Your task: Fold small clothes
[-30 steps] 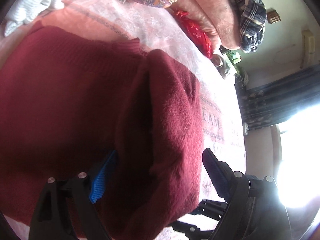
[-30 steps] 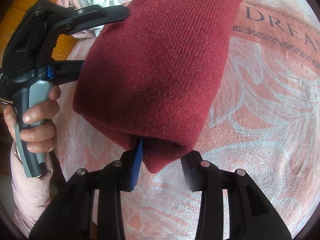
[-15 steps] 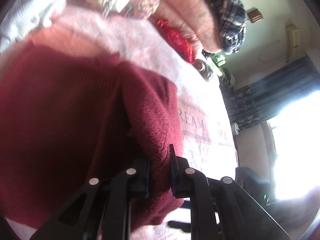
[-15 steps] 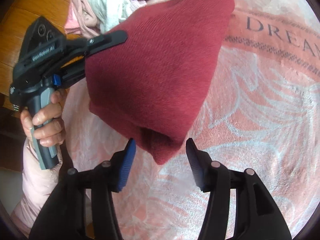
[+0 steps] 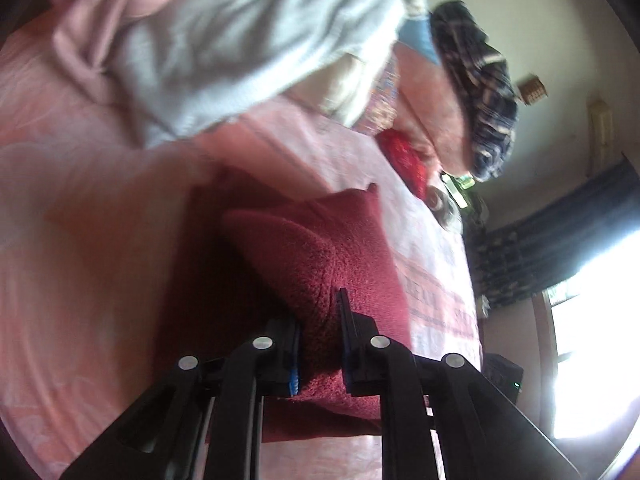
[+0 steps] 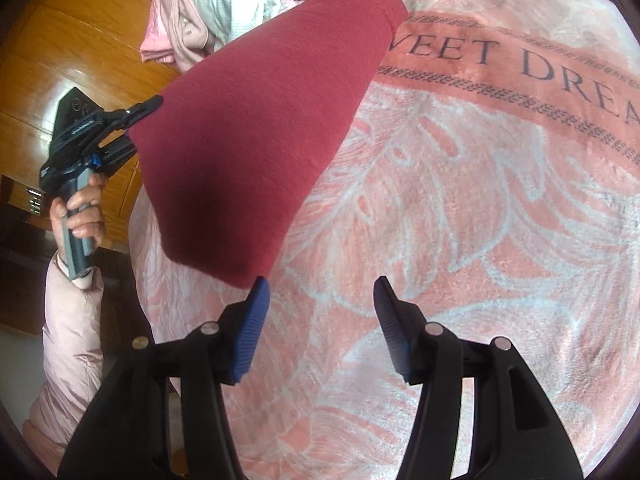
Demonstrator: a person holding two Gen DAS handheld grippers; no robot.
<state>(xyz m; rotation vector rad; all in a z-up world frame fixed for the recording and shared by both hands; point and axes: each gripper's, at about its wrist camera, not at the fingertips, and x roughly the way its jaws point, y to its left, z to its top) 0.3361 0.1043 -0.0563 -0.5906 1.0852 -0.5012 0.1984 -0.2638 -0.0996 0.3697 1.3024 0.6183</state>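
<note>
A folded dark red knitted sweater (image 6: 256, 128) hangs lifted over the pink blanket (image 6: 460, 220), held at its left edge. My left gripper (image 5: 318, 336) is shut on a bunch of that sweater (image 5: 320, 256), the cloth pinched between its pads. In the right wrist view the left gripper (image 6: 132, 128) shows at the left, held by a hand (image 6: 80, 208) in a pink sleeve. My right gripper (image 6: 320, 320) stands open just below and to the right of the sweater's lower corner, with nothing between its fingers.
A heap of loose clothes (image 5: 224, 40), white, pink and patterned, lies at the far end of the blanket, with a plaid garment (image 5: 480, 84) and a red item (image 5: 404, 156) beyond. Wooden floor (image 6: 72, 40) runs along the bed's left side. A bright window (image 5: 592, 312) is at the right.
My left gripper closed on the sweater and pulled it up and to the left. My right gripper let go of the sweater's corner and opened; the corner has slid out from between its fingers.
</note>
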